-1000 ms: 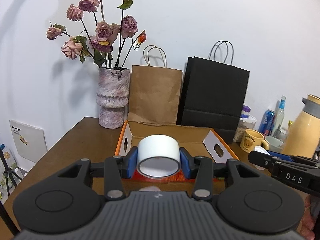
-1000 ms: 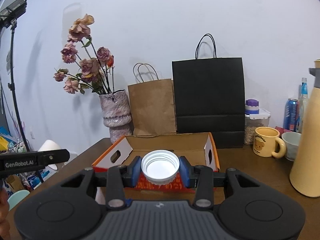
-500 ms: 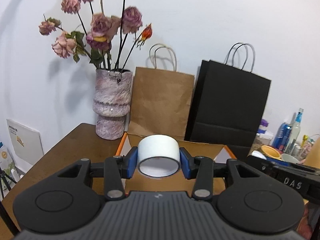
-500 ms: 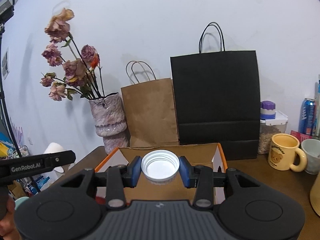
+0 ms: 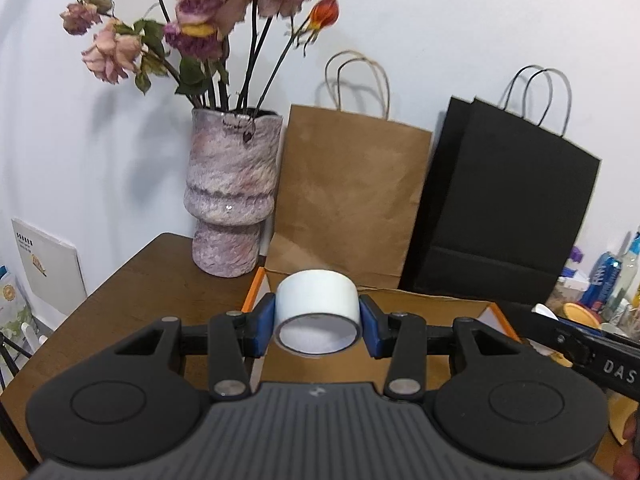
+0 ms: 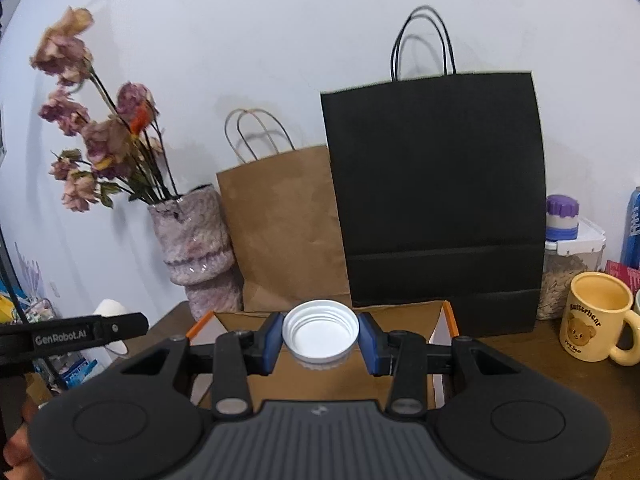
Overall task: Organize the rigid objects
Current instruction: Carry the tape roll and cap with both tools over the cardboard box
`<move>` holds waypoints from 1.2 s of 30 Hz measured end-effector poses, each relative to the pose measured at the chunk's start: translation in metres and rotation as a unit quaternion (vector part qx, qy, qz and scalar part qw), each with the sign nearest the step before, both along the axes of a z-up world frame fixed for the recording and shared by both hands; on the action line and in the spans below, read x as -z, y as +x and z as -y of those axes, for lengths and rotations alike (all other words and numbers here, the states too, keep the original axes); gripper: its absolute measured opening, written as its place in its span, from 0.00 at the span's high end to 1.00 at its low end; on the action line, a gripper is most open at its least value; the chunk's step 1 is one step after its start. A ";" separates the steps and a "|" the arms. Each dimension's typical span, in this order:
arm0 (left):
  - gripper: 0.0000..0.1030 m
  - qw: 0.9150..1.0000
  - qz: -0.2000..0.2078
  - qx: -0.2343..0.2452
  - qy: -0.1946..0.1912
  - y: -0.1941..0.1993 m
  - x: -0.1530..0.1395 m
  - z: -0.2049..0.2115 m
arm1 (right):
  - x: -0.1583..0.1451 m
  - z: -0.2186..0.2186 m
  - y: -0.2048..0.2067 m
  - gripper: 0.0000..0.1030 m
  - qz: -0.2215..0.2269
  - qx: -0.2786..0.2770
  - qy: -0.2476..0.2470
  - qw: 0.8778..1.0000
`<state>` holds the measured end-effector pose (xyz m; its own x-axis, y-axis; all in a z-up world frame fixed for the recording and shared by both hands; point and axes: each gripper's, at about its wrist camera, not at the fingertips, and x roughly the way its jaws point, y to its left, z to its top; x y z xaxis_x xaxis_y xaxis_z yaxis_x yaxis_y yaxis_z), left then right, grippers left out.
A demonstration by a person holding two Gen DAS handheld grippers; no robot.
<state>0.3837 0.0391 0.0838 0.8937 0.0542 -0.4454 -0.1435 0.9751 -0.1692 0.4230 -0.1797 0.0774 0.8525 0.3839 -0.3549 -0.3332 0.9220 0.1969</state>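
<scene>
A white roll of tape (image 5: 317, 300) is clamped between the blue pads of my left gripper (image 5: 318, 322), held above the near left part of an open cardboard box (image 5: 424, 312) with orange edges. My right gripper (image 6: 320, 338) is shut on a white screw lid (image 6: 320, 330), its hollow side facing the camera, over the same box (image 6: 400, 316). The right gripper's black arm (image 5: 584, 354) crosses the left wrist view at the right. The left gripper's arm (image 6: 72, 334) shows at the left in the right wrist view. The box floor under both grippers is mostly hidden.
Behind the box stand a pink mottled vase (image 5: 232, 196) of dried roses, a brown paper bag (image 5: 348, 196) and a black paper bag (image 6: 436, 196). A yellow bear mug (image 6: 592, 316), a seed jar (image 6: 568, 276) and cans sit at the right on the brown table (image 5: 132, 296).
Both grippers have travelled forward toward the wall with their loads; the vase and bags loom larger and the box has slid lower in both views. Neither grip has altered.
</scene>
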 end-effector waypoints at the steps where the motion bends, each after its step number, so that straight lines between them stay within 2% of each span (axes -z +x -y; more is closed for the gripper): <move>1: 0.57 1.000 -0.005 0.000 0.001 0.005 0.002 -0.001 | 0.002 -0.002 0.004 0.62 -0.004 -0.002 -0.003 1.000; 13: 0.57 0.998 -0.061 0.015 0.006 0.040 0.029 -0.003 | 0.033 -0.020 0.029 0.62 -0.049 -0.013 -0.037 0.998; 25: 0.57 0.997 -0.077 0.030 0.007 0.046 0.039 -0.002 | 0.047 -0.026 0.031 0.62 -0.063 -0.011 -0.066 0.996; 35: 0.56 0.995 -0.093 0.040 0.025 0.049 0.046 0.004 | 0.056 -0.027 0.038 0.61 -0.086 -0.006 -0.085 0.993; 36: 0.54 0.994 -0.093 0.039 0.029 0.049 0.045 0.005 | 0.057 -0.027 0.038 0.61 -0.086 -0.003 -0.088 0.992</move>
